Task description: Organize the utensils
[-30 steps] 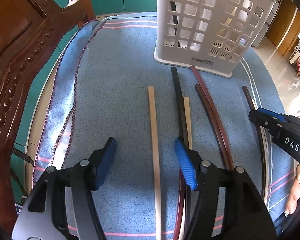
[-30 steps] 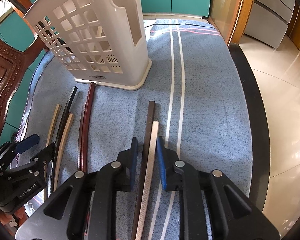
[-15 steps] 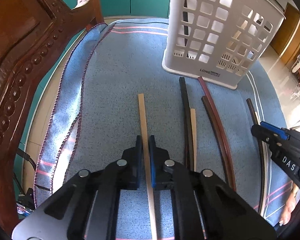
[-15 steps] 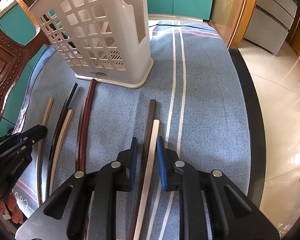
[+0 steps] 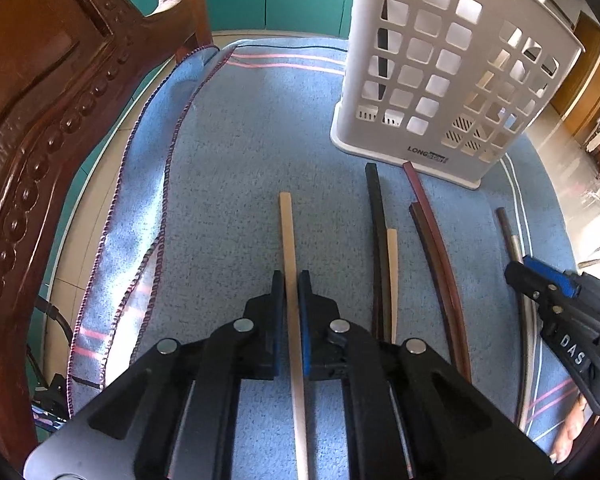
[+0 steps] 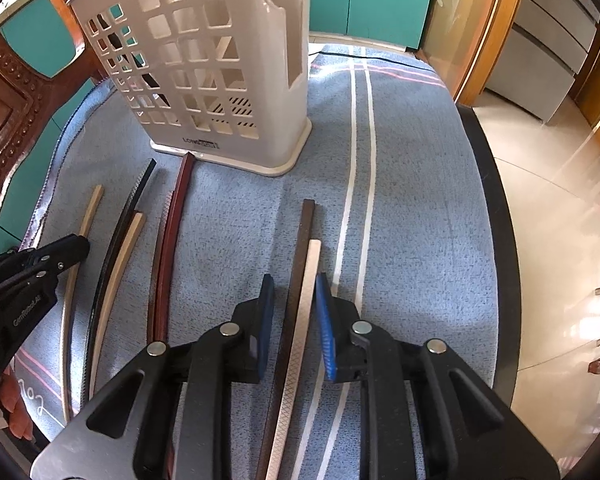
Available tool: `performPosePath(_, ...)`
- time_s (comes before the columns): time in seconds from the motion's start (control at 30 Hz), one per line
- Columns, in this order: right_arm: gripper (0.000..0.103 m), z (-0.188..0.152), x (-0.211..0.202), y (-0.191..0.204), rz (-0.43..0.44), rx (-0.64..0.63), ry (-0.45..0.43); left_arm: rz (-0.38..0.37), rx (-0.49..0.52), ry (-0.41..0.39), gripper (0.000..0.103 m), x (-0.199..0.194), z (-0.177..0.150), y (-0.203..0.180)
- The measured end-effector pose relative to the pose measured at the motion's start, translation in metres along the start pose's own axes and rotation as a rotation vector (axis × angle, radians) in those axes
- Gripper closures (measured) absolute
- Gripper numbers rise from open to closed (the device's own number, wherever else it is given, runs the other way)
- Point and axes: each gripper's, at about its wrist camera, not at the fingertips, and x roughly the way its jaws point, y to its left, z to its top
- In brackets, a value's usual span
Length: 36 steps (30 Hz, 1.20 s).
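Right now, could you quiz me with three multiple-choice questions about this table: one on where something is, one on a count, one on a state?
1. Where does the white basket stand?
A on the floor; B on the blue cloth, beyond the chopsticks; C on a chair.
2. How many chopsticks does the right gripper straddle?
A none; B two; C four.
3. The left gripper is:
A wide open; B shut on a tan chopstick; C out of view.

Answers: B, its base sits on the cloth. B, a dark brown chopstick and a pale chopstick lie between its sides. B, it pinches the stick.
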Motion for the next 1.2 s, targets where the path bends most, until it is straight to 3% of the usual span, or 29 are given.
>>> performPosePath(0.07,0.089,0.000,-0.004,-0.006,0.075,0.038,-0.008,-0.015,-0.017,-0.002,0.095,-0.001,0.001,0.002)
performPosePath(0.27,0.089,0.002,-0.031,-0.003,0.179,0.017,-0.100,-0.047,-0.031,-0.044,0.096,-0.014,0.004,0.006)
performPosePath(0.43,0.083,0.002,-0.028,-0.005,0.103,0.024,-0.081,-0.046,-0.026,-0.040,0.096,-0.016,0.004,0.008)
performPosePath(0.83,0.083,0.000,-0.005,-0.002,0.067,-0.006,0.004,-0.028,-0.046,-0.019,0.096,-0.007,0.001,0.009)
performPosePath(1.0,0.083,-0.005,-0.003,0.016,-0.010,-0.117,-0.003,-0.024,-0.053,-0.017,0.096,-0.008,0.001,0.015)
performPosePath(1.07,0.085,-0.005,-0.004,0.014,-0.004,-0.095,-0.002,-0.021,-0.050,-0.015,0.096,-0.007,0.001,0.015)
performPosePath(1.13,0.095,-0.004,-0.005,0.004,0.004,-0.046,0.004,-0.018,-0.047,-0.016,0.096,-0.007,0.002,0.015)
performPosePath(1.2,0.095,-0.004,-0.005,-0.003,0.015,-0.001,0.008,-0.015,-0.045,-0.016,0.094,-0.007,0.001,0.015)
